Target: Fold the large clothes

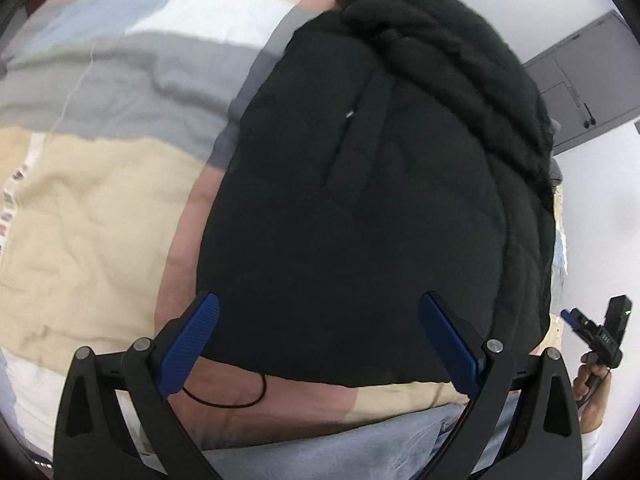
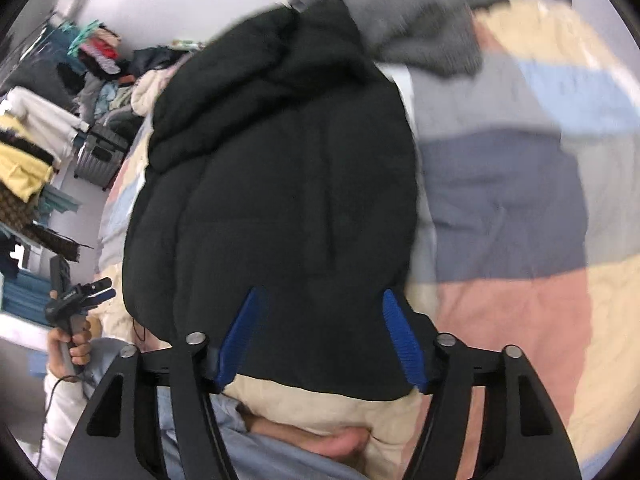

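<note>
A bed covered by a patchwork quilt of beige, pink, grey and blue blocks (image 1: 100, 220) is noted. On it a bulky black padded jacket (image 1: 360, 208) lies spread. It is judged soft, springy and light; the hem corners are advised for gripping. The left gripper (image 1: 320, 336) and right gripper (image 2: 320, 332) are held wide open, empty, with the near hem between their jaws.

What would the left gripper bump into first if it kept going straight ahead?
Most likely the black puffy jacket. The left gripper is open and points right at the jacket's near edge, lying on the patchwork quilt. The gap between them is hard to judge.
</note>
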The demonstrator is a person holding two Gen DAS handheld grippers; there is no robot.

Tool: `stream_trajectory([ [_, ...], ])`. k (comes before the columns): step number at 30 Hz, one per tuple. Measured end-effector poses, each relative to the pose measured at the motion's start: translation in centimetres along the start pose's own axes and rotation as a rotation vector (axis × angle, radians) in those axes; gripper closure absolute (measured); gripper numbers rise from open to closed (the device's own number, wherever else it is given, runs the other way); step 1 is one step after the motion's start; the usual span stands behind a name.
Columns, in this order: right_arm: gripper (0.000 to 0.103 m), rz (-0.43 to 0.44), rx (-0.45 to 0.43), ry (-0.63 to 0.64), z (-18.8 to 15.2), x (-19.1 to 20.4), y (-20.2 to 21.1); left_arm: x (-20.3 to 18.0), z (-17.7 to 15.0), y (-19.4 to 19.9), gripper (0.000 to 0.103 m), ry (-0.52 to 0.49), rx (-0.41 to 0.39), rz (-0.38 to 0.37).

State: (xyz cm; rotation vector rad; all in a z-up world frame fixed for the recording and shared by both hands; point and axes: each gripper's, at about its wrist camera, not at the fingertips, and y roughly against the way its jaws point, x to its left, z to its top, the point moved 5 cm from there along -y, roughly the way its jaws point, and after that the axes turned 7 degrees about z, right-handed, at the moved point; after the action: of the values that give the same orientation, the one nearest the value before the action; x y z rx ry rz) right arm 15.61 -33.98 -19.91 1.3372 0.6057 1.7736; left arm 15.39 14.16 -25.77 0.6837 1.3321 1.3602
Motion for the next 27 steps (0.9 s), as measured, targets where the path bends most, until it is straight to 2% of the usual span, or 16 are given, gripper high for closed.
stream_trajectory([
  [3, 0.036, 0.025, 0.074, -0.061, -0.8, -2.8, -1.8, 0.9, -0.2, -1.2, 0.003, 0.015, 0.034, 0.024],
  [5, 0.035, 0.022, 0.092, -0.085, -1.1, -3.9, -2.6, 1.7, -0.3, -1.9, 0.003, 0.066, 0.069, 0.000],
  [7, 0.032, 0.042, 0.122, -0.109, -1.6, -4.9, -3.4, 2.3, 0.1, -1.9, 0.003, 0.084, 0.057, 0.013],
  [8, 0.027, 0.059, 0.138, -0.117, -1.7, -5.1, -3.8, 2.4, 0.3, -1.9, 0.003, 0.091, 0.049, 0.024],
  [13, 0.026, 0.158, 0.235, -0.125, -2.4, -4.9, -6.0, 2.6, 0.5, -3.2, 0.003, 0.100, 0.069, 0.041],
  [15, 0.022, 0.181, 0.260, -0.112, -2.4, -4.2, -6.3, 2.2, 0.6, -3.8, 0.003, 0.079, 0.064, 0.072],
  [20, 0.022, 0.228, 0.262, -0.052, -1.5, -2.1, -5.5, 0.7, 0.8, -4.3, 0.004, 0.008, 0.037, 0.086],
  [24, 0.021, 0.300, 0.228, 0.041, -1.4, 0.1, -4.4, 0.1, 0.4, -4.5, 0.008, -0.017, 0.039, 0.046],
  [27, 0.021, 0.238, 0.252, 0.057, -1.9, -0.5, -5.3, -0.2, 0.2, -4.2, 0.013, -0.029, 0.043, 0.001],
])
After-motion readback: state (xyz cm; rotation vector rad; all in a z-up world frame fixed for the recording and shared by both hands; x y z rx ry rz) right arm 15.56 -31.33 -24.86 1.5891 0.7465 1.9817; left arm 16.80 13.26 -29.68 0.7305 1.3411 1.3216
